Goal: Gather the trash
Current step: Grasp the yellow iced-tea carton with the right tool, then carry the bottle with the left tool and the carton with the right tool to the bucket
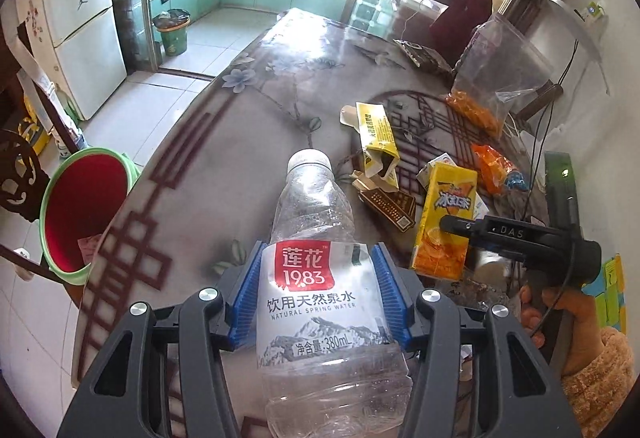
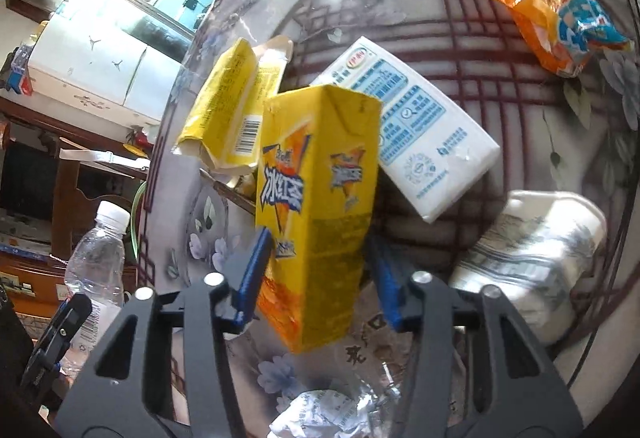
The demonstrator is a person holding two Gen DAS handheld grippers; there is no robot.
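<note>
The left gripper [image 1: 318, 292] clamps a clear water bottle [image 1: 320, 258] by its label, lifted off the table [image 1: 224, 142]; the red bin [image 1: 86, 206] sits down to its left, so the drop calls for a swing that way. The right gripper [image 2: 316, 270] brackets an upright yellow drink carton [image 2: 320, 206]; its pads seem to touch, though blur hides firm contact.

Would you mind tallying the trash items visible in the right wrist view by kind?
Plastic water bottle: 1
Drink cartons: 2, the yellow iced tea carton and the white milk carton
Torn yellow box: 1
Orange snack wrapper: 1
Paper cup: 1
Crumpled paper: 1
Total: 7
</note>
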